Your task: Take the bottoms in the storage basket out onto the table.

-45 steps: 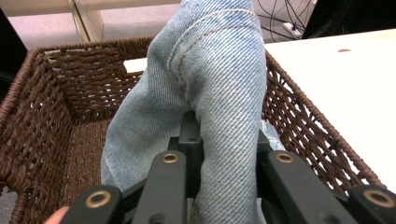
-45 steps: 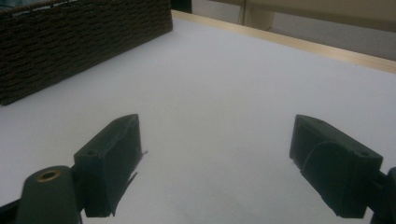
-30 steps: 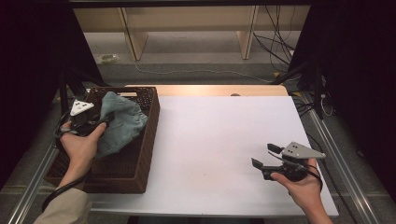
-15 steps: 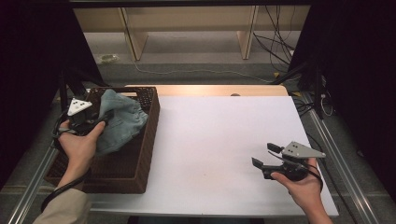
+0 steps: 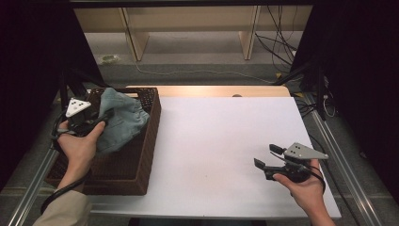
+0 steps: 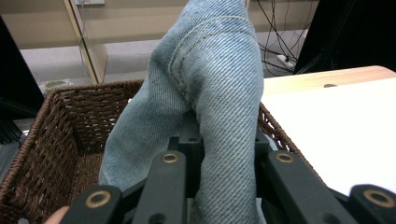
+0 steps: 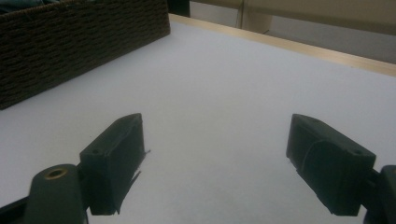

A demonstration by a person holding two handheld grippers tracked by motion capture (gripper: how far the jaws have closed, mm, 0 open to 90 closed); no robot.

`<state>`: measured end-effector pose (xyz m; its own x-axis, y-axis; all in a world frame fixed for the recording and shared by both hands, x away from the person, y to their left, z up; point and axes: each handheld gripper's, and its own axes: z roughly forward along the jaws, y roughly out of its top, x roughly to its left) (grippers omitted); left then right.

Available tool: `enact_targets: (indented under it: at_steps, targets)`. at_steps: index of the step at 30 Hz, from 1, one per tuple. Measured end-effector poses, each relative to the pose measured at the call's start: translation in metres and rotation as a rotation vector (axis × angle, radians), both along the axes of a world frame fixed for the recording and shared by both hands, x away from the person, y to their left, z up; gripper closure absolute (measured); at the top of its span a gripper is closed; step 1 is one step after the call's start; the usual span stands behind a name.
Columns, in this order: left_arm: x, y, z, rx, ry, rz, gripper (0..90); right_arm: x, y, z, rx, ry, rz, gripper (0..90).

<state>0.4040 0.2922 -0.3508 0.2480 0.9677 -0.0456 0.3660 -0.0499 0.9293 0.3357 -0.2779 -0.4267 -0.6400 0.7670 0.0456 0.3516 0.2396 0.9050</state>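
denim, a pale blue jeans garment (image 6: 219, 84), is pinched in the left claw (image 5: 101, 117), whose jaws are closed on a fold, raised above the brown wicker basket (image 5: 143, 155) at the table's (image 5: 221, 141) left. right claw (image 7: 215, 163) hovers wide open, holding nothing, over the bare white top.

Black tongs (image 7: 215, 163), brass rivets, grey plate, beige sleeve (image 5: 63, 212).

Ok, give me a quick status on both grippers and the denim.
Left gripper shut on denim garment, lifted partly out of wicker basket. Right gripper open, empty, over white table. Nothing in the way.
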Motion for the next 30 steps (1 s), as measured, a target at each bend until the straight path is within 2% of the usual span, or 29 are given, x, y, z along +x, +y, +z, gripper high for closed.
enact_targets:
  at_steps: [30]
  targets:
    - [-0.006, -0.001, 0.011, -0.012, -0.051, -0.007, 75.7, 0.000, 0.000, 0.000, 0.004, -0.003, 0.002, 20.2]
